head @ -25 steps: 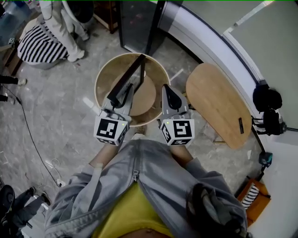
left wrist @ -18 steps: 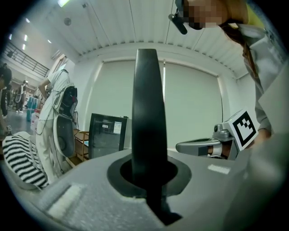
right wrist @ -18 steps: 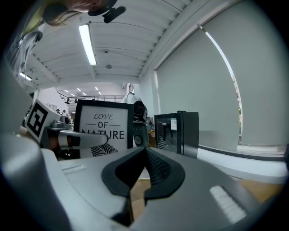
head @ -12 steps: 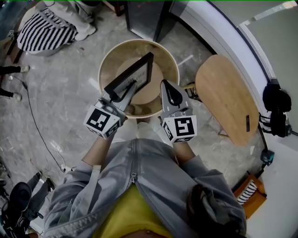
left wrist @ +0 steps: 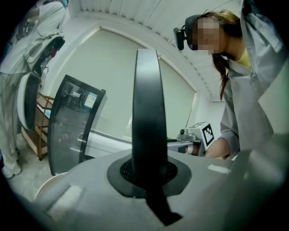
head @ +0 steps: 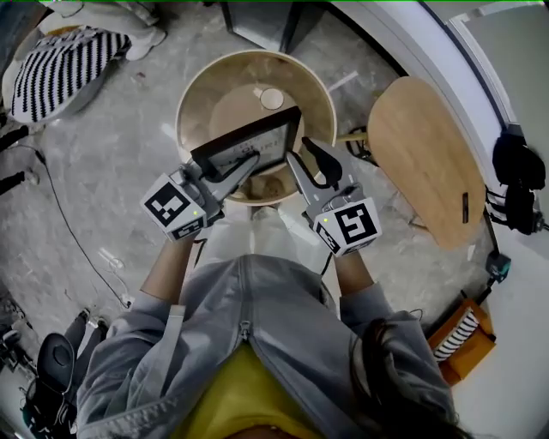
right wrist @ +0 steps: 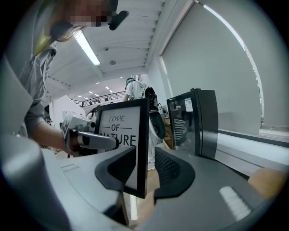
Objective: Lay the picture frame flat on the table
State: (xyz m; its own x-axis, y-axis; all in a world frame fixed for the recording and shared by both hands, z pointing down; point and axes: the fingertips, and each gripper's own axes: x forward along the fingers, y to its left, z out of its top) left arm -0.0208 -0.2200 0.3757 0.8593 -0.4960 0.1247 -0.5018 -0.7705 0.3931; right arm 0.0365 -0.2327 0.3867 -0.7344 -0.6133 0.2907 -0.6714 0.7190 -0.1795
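Note:
A black picture frame (head: 249, 147) with a white printed sheet is held tilted over the round wooden table (head: 196, 94). My left gripper (head: 243, 165) is shut on the frame's near left edge. In the left gripper view that edge (left wrist: 145, 113) stands end-on, clamped between the jaws of that gripper (left wrist: 146, 173). My right gripper (head: 305, 159) straddles the frame's right edge. Its jaws are opening. In the right gripper view the frame (right wrist: 122, 131) stands between the pads of the gripper (right wrist: 145, 169), with a gap on the right side.
A small round disc (head: 272, 98) lies on the table beyond the frame. An oval wooden table (head: 426, 163) stands to the right, a dark glass cabinet (head: 257, 21) behind. A striped cushion (head: 60, 73) lies on the floor at the left.
The frame has tipped from nearly edge-on to leaning back with its face showing. The right gripper, shut and beside the frame before, has spread its jaws around the frame's right edge.

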